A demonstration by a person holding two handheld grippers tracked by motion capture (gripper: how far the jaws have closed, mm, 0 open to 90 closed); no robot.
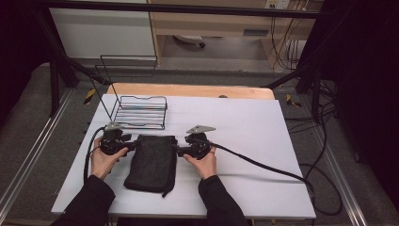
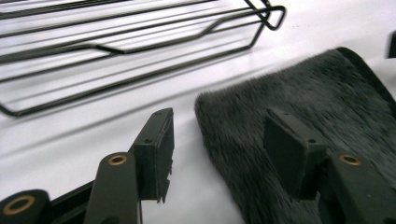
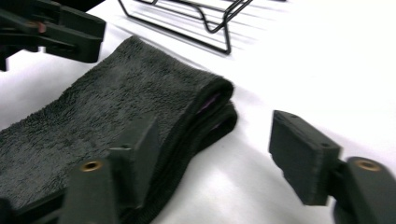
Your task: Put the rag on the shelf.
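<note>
Both jaws apart: left hand-held gripper (image 1: 133,143) and right hand-held gripper (image 1: 179,149) flank the folded black towel (image 1: 153,162) on the white surface (image 1: 254,141).

We see a dark folded towel (image 3: 116,93) of soft, matt terry cloth (its pile looks fuzzy and rough). The rack (image 2: 140,42) beside it is thin black metal wire, slightly glossy. The worktop (image 1: 244,136) is smooth white sheet, its far edge bare wood. Both tongs' pads (image 3: 303,158) look like matt black plastic.
</note>
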